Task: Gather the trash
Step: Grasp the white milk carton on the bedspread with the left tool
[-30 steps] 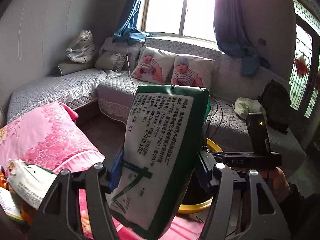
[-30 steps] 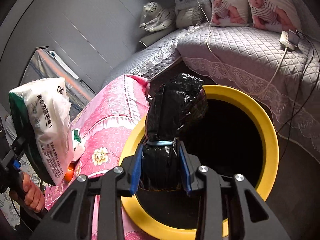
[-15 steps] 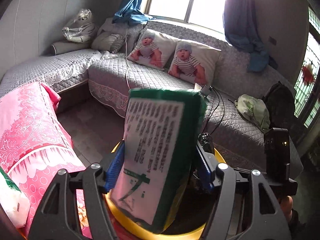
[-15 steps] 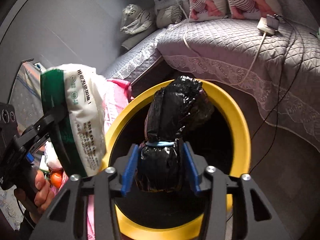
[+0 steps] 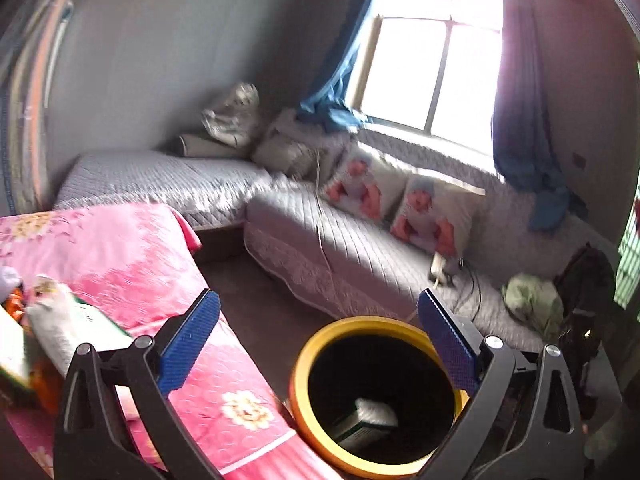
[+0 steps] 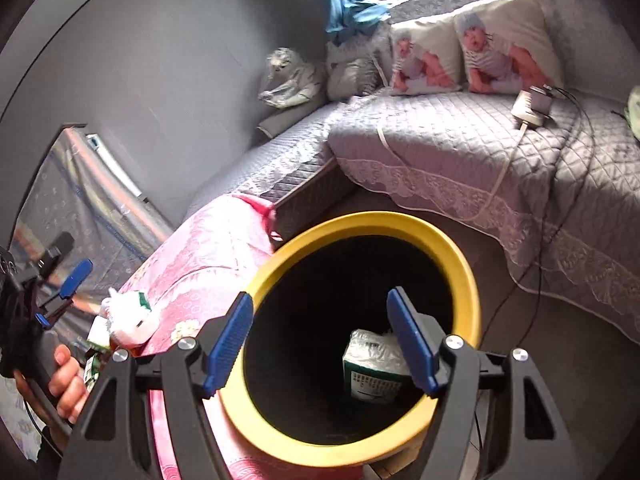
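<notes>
1. Left gripper (image 5: 318,342): its blue-padded jaws stand wide apart and are opening; nothing lies between them. It hangs just above the round yellow-rimmed black waste bin (image 5: 298,372).
2. Right gripper (image 6: 320,342): its jaws are parted and opening, with nothing gripped. It is poised directly over the bin mouth (image 6: 472,292).
3. Task item: the green-and-white printed plastic packet (image 6: 374,364) lies at the bottom of the bin, also seen in the left view (image 5: 370,420). A second, dark piece of trash cannot be made out against the black interior.
4. Remaining trash: a white-and-green crumpled packet (image 5: 66,330) and orange scraps lie on the pink floral cloth-covered surface (image 5: 120,256), just beside the bin. The right view shows the same cluster (image 6: 128,318) near the person's hand (image 6: 66,380).
5. Judgement: the drop appears complete; the step in hand is release and withdrawal.
6. Recommended practice:
   - Let the jaws finish parting before moving off, so no film clings to a pad.
   - Lift clear of the yellow rim before travelling sideways; a knock could tip the bin.
   - Approach the crumpled packet low and level, closing across its bulkiest part, as soft plastic is likely to slip.
   - Keep the bin mouth in sight for the return.
</notes>
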The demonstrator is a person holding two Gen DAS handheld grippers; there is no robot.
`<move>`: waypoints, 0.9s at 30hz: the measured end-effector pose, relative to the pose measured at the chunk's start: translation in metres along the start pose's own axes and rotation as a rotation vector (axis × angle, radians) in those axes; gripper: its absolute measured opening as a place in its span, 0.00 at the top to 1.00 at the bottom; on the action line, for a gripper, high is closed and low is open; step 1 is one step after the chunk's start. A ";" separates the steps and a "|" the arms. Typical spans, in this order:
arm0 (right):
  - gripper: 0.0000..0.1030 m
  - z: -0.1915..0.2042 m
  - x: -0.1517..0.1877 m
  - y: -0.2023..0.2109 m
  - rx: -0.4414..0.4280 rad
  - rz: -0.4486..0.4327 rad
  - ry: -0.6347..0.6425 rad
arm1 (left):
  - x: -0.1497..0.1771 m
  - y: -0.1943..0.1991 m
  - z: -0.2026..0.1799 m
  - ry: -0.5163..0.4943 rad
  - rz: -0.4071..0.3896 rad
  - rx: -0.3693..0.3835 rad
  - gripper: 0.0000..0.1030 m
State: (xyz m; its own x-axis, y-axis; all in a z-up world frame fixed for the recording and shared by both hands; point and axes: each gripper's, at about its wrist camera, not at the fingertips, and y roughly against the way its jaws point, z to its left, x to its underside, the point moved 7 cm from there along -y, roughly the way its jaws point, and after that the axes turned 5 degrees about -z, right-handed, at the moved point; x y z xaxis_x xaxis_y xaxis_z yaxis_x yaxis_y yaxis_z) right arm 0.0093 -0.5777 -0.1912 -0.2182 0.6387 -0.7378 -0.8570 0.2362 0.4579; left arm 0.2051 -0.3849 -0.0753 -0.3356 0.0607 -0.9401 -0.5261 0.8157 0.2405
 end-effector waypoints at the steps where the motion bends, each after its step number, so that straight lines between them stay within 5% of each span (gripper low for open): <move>1: 0.35 0.009 0.000 -0.001 -0.016 0.002 0.018 | -0.011 0.018 0.009 0.010 -0.049 -0.019 0.08; 6: 0.30 0.067 0.005 -0.008 -0.117 0.024 0.103 | -0.052 0.101 0.059 -0.014 -0.214 -0.258 0.08; 11: 0.29 0.123 0.019 -0.022 -0.204 0.076 0.173 | -0.049 0.174 0.139 -0.049 -0.210 -0.483 0.08; 17: 0.29 0.168 0.038 -0.040 -0.264 0.137 0.220 | 0.009 0.219 0.273 -0.081 0.037 -0.860 0.08; 21: 0.28 0.192 0.046 -0.050 -0.293 0.165 0.242 | 0.049 0.215 0.341 0.012 0.217 -0.898 0.08; 27: 0.28 0.216 0.057 -0.057 -0.319 0.197 0.283 | 0.080 0.182 0.387 0.047 0.364 -0.917 0.08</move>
State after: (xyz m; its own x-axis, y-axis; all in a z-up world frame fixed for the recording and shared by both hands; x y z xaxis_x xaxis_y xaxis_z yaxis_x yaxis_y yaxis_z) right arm 0.1465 -0.3961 -0.1525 -0.4722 0.4136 -0.7784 -0.8774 -0.1351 0.4604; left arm 0.3854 -0.0091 -0.2001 -0.6174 0.1811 -0.7655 -0.7796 -0.0109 0.6262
